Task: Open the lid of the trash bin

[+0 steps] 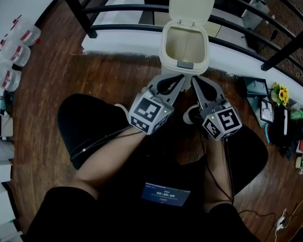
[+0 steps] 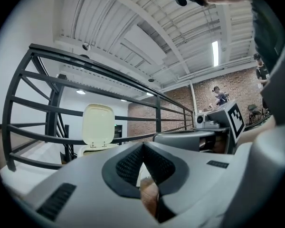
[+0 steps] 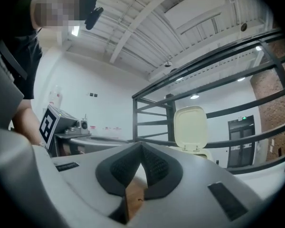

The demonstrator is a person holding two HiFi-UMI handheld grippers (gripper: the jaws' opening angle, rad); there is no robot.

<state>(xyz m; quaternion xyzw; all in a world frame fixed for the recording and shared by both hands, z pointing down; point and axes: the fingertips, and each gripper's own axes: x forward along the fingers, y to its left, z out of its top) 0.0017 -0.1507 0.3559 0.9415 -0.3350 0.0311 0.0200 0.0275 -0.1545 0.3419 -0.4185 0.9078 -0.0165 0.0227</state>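
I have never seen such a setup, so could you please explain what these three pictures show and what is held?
There is no robot: a person holds a pair of tongs in each hand. The head view comes from a camera on the person's head, looking down: the left tongs and right tongs, each carrying a marker cube, point at a cream trash bin on the wooden floor beside a black railing. Its lid stands upright, already open. The other two pictures come from cameras riding on each pair of tongs, looking along the jaws. Both pairs are shut, holding nothing.
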